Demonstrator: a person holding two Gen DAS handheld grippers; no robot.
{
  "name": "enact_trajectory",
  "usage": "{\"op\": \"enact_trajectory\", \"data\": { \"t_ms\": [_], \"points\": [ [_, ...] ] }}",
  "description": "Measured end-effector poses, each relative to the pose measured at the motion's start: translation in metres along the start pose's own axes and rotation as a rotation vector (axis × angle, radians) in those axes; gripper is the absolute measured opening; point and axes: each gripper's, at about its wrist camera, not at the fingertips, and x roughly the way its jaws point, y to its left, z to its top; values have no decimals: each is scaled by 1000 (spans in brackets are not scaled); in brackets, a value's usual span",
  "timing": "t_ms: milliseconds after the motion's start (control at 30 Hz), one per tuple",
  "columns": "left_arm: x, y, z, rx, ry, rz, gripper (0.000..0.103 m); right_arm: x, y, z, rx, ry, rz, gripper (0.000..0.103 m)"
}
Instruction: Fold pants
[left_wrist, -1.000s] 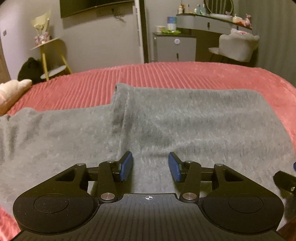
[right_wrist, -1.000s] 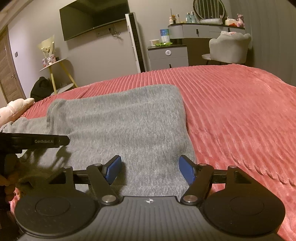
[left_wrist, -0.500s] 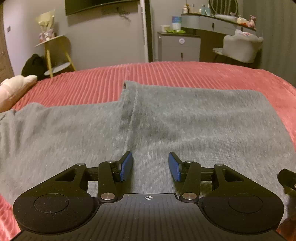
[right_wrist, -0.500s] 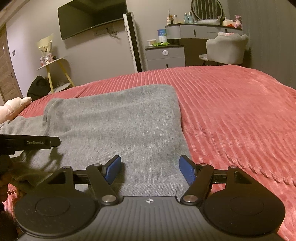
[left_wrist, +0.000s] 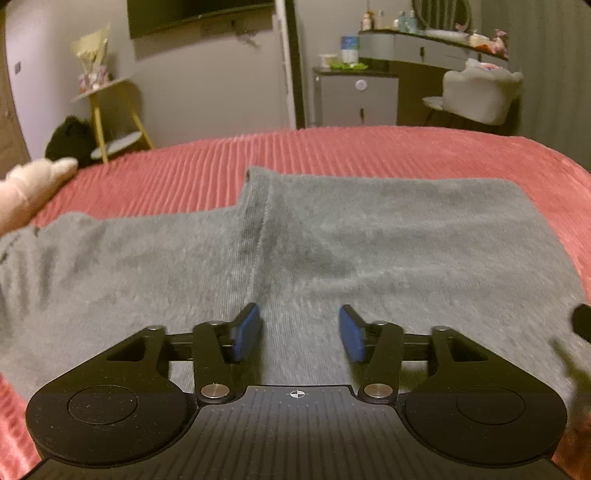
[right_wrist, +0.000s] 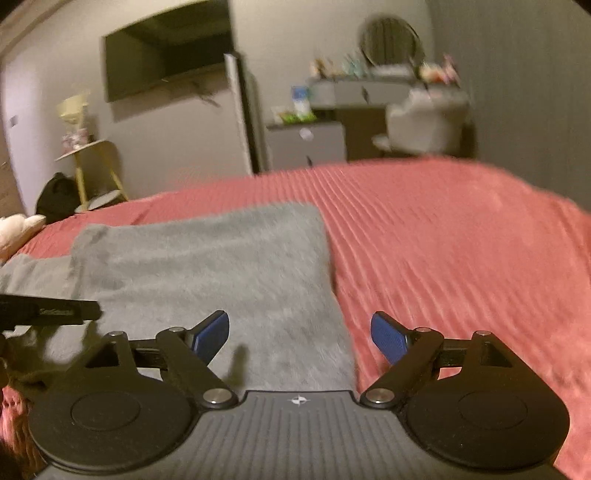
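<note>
Fuzzy grey pants (left_wrist: 332, 240) lie flat — ribbed pink bedspread (left_wrist: 369, 151) beneath.

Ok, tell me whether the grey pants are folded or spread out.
Partly folded: the grey pants lie flat on the red bedspread, one layer's edge stepping across another.

Pants (left_wrist: 332, 251) lie flat on bed (left_wrist: 369, 151), filling middle of left wrist frame, one part running off left edge. Left tool (left_wrist: 299, 334) at bottom centre, over pants. Right wrist frame: pants (right_wrist: 207, 266) left of centre, bare bed (right_wrist: 461, 258) to right; right tool (right_wrist: 299, 336) at bottom, straddling pants' right edge. Pillow (left_wrist: 29, 188), possibly soft toy, at left edge. Behind bed: stool (left_wrist: 110, 114) upper left, cabinet (left_wrist: 354, 96) upper centre, chair (left_wrist: 480, 92) upper right.
</note>
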Motion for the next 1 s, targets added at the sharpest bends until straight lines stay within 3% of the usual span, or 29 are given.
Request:
{"op": "enact_trajectory", "data": {
  "t_ms": [67, 167, 233, 333, 467, 533, 600, 667, 733, 800, 867, 933, 1000],
  "points": [
    [-11, -4, -2, 2, -7, -54, 66, -3, 11, 0, -55, -19, 30, 83],
    [-17, -9, -8, -31, 40, -168, 68, 0, 16, -1, -68, 14, 103, 56],
    [-12, -15, -13, -31, 103, -212, 68, 8, 18, -2, -64, 70, 129, 52],
    [-6, -21, -15, 28, 101, -166, 73, 19, 22, -5, -92, 122, 111, 52],
    [1, -2, -11, -30, 84, -57, 72, 21, 24, -7, -93, 119, 87, 51],
    [2, 13, -7, -78, 65, 5, 56, 21, 21, -6, -80, 116, 75, 51],
    [2, 31, -3, -159, 54, 32, 63, 21, 18, -6, -70, 111, 57, 51],
    [3, 47, -1, -217, 46, 112, 68, 21, 16, -5, -66, 104, 32, 52],
    [5, 66, 0, -306, 60, 92, 70, 21, 10, -5, -50, 105, -19, 60],
    [6, 75, 1, -343, 63, 28, 71, 21, 2, -3, -3, 102, -23, 60],
    [7, 72, 3, -314, 57, -1, 78, 20, -1, -2, 17, 95, -19, 60],
    [14, 64, 4, -282, 68, 21, 81, 20, 2, -3, 2, 98, -8, 60],
    [29, 59, 3, -269, 122, 22, 82, 20, 6, -4, -15, 105, 24, 61]
  ]
}}
